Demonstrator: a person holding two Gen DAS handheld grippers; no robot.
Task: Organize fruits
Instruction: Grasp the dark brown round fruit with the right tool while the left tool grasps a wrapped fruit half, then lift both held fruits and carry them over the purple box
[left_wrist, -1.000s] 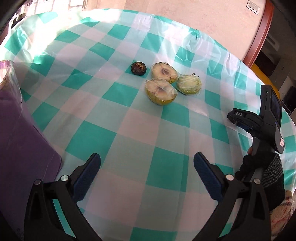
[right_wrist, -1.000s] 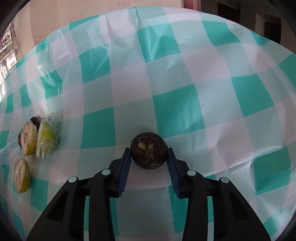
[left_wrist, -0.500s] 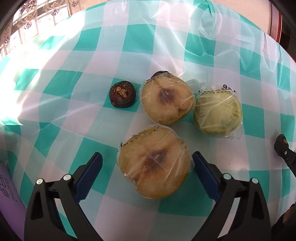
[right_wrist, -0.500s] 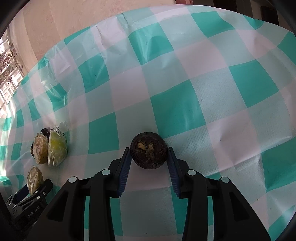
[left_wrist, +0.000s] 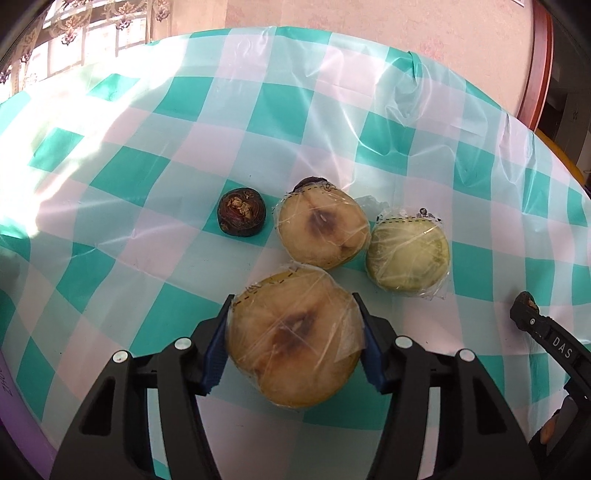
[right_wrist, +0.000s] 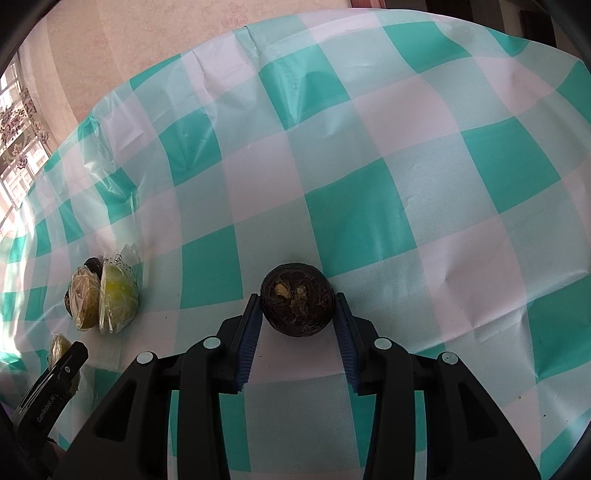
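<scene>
In the left wrist view my left gripper (left_wrist: 293, 334) is shut on a plastic-wrapped brownish fruit half (left_wrist: 293, 338) on the checked tablecloth. Behind it lie a second wrapped brownish half (left_wrist: 323, 229), a wrapped green half (left_wrist: 408, 254) and a small dark round fruit (left_wrist: 241, 216). Another dark fruit (left_wrist: 308, 181) peeks out behind the second half. In the right wrist view my right gripper (right_wrist: 297, 317) is shut on a dark round fruit (right_wrist: 297, 299) resting on the cloth. The wrapped halves (right_wrist: 103, 299) lie far to its left.
The teal and white checked tablecloth (left_wrist: 332, 110) covers a round table whose far edge meets a pink wall. A purple object (left_wrist: 11, 387) lies at the left edge. The right gripper's body (left_wrist: 554, 347) shows at the right of the left view.
My left gripper has moved forward to the nearest wrapped brownish half and closed on it. My right gripper stays shut on the dark fruit and has hardly moved.
</scene>
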